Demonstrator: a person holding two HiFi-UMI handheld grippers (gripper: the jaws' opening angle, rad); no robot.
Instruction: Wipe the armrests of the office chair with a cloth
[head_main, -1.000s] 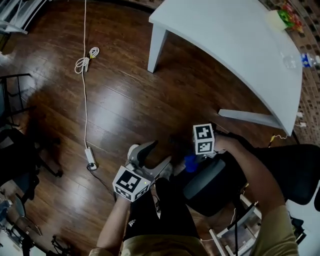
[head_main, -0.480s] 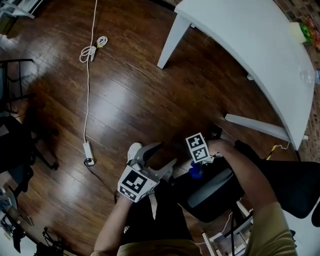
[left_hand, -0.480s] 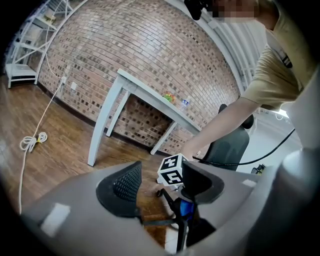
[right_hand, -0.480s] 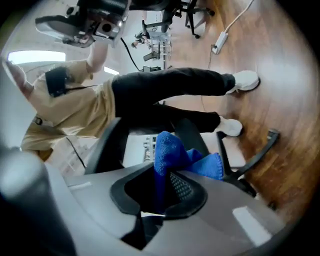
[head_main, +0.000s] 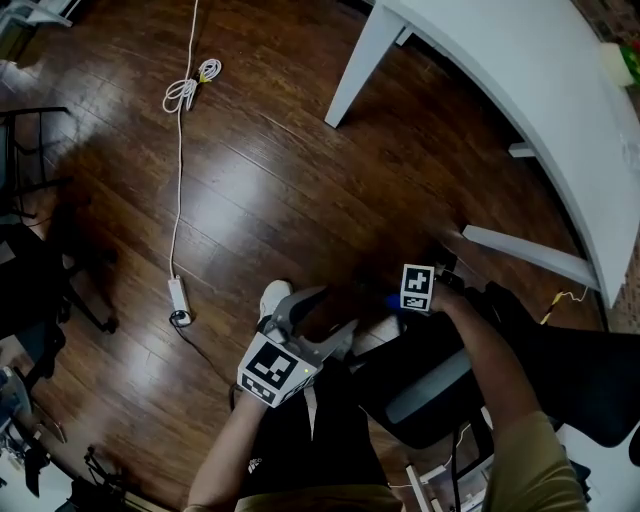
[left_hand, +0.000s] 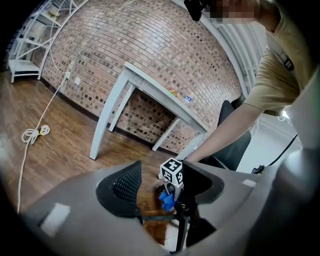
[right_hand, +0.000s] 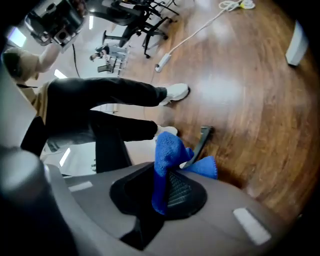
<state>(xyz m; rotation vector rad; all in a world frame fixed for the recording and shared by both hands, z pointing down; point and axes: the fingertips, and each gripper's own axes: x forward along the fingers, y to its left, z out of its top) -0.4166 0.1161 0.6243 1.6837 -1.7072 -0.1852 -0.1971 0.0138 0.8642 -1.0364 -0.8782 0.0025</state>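
The black office chair (head_main: 560, 370) stands at the lower right of the head view, its grey-topped armrest (head_main: 428, 390) under the person's right forearm. My right gripper (head_main: 396, 304) is just past the armrest's front end, shut on a blue cloth (right_hand: 166, 159) that bunches up between its jaws and hangs out to the right. The left gripper view shows the same cloth (left_hand: 166, 200) under the right gripper's marker cube. Left of the chair and clear of it, my left gripper (head_main: 330, 310) is held open with nothing in it, above the person's legs.
A white table (head_main: 520, 80) spans the upper right, its leg (head_main: 355, 65) on the wooden floor. A white cable (head_main: 180, 200) runs to an adapter (head_main: 179, 295). More black chairs (head_main: 35, 290) stand at the left. A white shoe (head_main: 272, 298) is beside the left gripper.
My right gripper has slid with the cloth from over the armrest pad forward to beyond its front end. The left gripper has hardly moved and stays open.
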